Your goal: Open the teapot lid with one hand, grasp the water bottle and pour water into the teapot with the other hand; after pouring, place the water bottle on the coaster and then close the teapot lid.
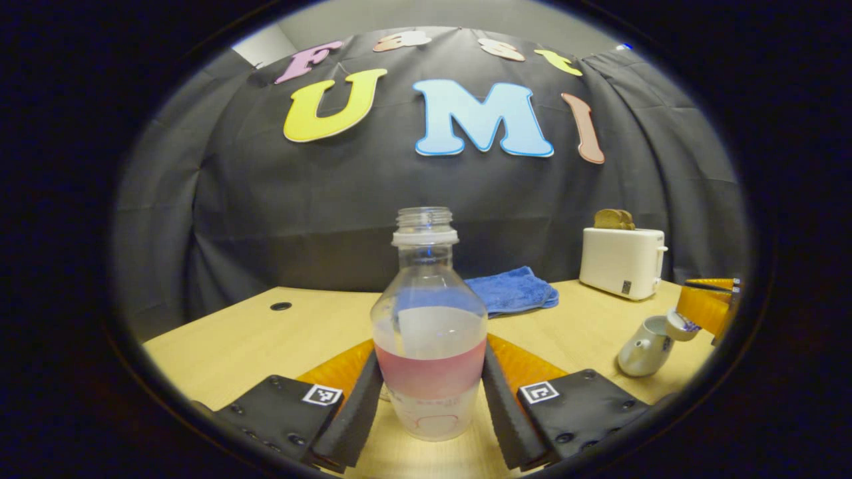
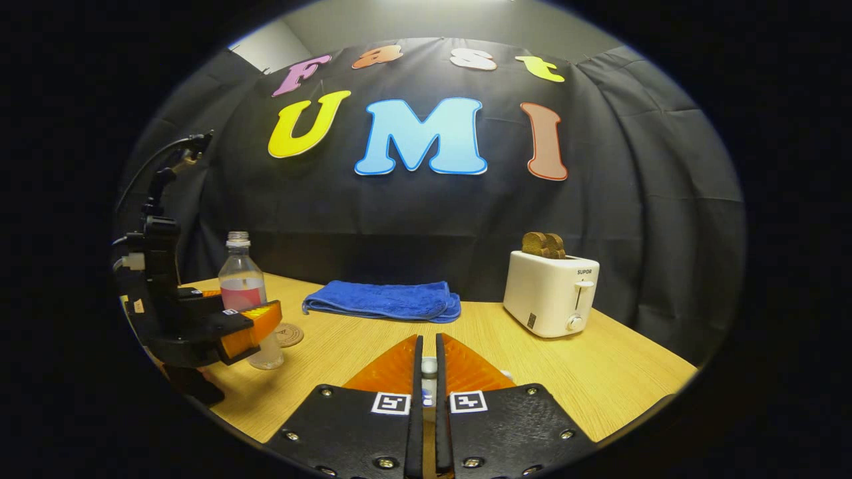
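An uncapped water bottle (image 1: 426, 293) with a pink label, roughly half full, stands upright on the wooden table (image 1: 266, 339). My left gripper (image 1: 432, 359) has a finger against each side of it. From the right gripper view, the bottle (image 2: 241, 283) and left gripper (image 2: 249, 329) sit at the left, with a round coaster (image 2: 289, 334) just beside the bottle's base. The white teapot (image 1: 642, 349) stands open at the right. My right gripper (image 1: 705, 309) holds the teapot lid (image 1: 680, 326) just above it. In the right gripper view, the right gripper (image 2: 428, 342) is shut on the lid (image 2: 429, 367).
A folded blue towel (image 2: 383, 301) lies at the back of the table. A white toaster (image 2: 551, 291) with bread in its slots stands at the back right. A small round hole (image 1: 281, 306) sits in the tabletop at the far left.
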